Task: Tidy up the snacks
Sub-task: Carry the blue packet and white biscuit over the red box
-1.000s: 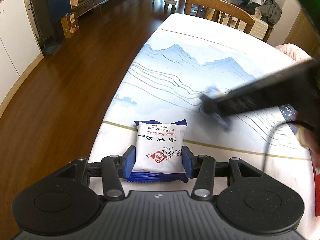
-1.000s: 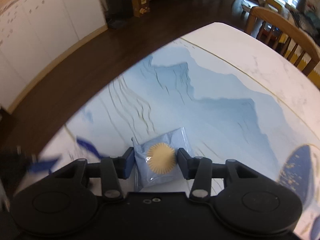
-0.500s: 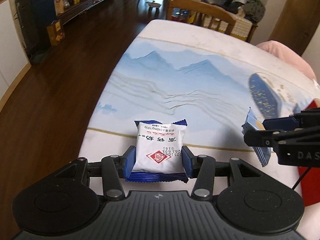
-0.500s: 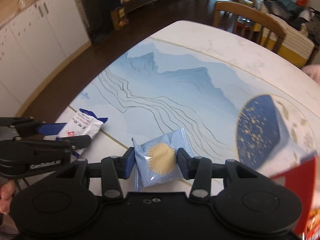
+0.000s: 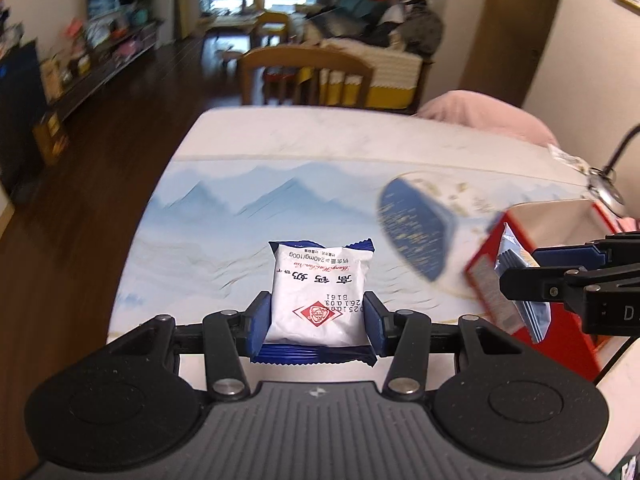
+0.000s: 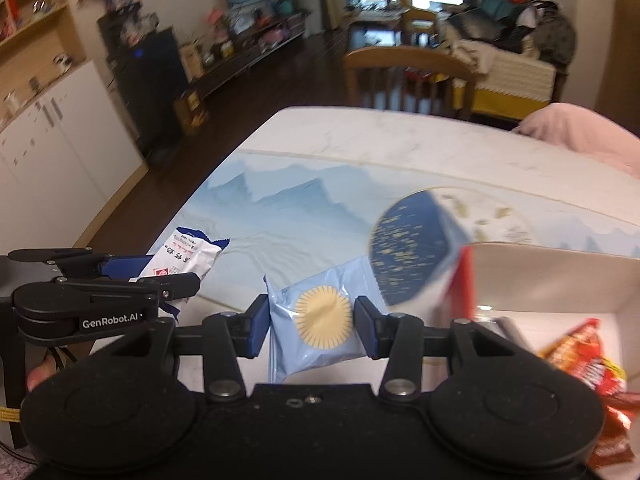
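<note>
Left tongs (image 5: pixel 318 322) pinch the white milk-biscuit packet (image 5: pixel 318 292); right tongs (image 6: pixel 312 326) pinch the pale-blue cookie packet (image 6: pixel 320 320). Both look light, crinkly and crushable. Side-edge holds suit them.

A snack box (image 6: pixel 540 280) sits at the bench's (image 6: pixel 360 152) right; a chair (image 6: pixel 404 68) stands behind, a snack packet (image 6: pixel 584 356) inside the box.

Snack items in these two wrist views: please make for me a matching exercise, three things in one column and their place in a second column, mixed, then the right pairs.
Things:
1. white packet
2. light blue packet
3. red wrapper snack

Places:
A. lying inside the red box
B. clamped in the left gripper
C. clamped in the right gripper

Pairs: 1-B, 2-C, 3-A
</note>
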The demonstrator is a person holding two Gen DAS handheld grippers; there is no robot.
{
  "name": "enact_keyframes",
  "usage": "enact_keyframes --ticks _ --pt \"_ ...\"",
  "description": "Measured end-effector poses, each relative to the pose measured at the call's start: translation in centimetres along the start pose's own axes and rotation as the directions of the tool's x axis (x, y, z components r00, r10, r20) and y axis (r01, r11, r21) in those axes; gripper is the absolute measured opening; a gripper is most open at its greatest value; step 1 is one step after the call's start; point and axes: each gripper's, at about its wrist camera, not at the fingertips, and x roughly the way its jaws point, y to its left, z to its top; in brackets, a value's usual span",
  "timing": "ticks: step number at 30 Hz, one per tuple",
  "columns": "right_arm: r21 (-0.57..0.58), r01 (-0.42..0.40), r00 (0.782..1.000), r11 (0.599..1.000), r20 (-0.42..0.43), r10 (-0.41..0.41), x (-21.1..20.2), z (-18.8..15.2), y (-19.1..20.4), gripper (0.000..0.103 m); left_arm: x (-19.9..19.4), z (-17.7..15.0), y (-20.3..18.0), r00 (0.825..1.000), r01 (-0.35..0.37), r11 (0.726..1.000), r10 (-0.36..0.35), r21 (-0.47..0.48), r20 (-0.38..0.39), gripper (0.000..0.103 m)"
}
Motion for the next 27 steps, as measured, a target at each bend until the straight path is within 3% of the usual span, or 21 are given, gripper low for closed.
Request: enact_keyframes --ticks 7,17,27 --pt "0.057 0.062 0.996 0.996 0.060 -0.066 -3.7 -1.4 -4.2 0.044 -0.8 1.8 -5.7 0.997 0.072 0.994 -0.075 0.087 0.029 0.048" --pt "0.121 0.113 0.988 0.986 0.092 -0.125 -6.5 -3.3 -10.2 0.044 -0.9 2.8 -12.8 0.992 0.116 0.979 -0.123 0.165 0.032 0.048" --pt "0.153 0.159 0.983 0.975 0.069 -0.171 -7.9 -5.6 -15.9 0.044 0.8 3.1 -19.5 0.982 0.188 0.962 -0.182 0.200 -0.045 0.048"
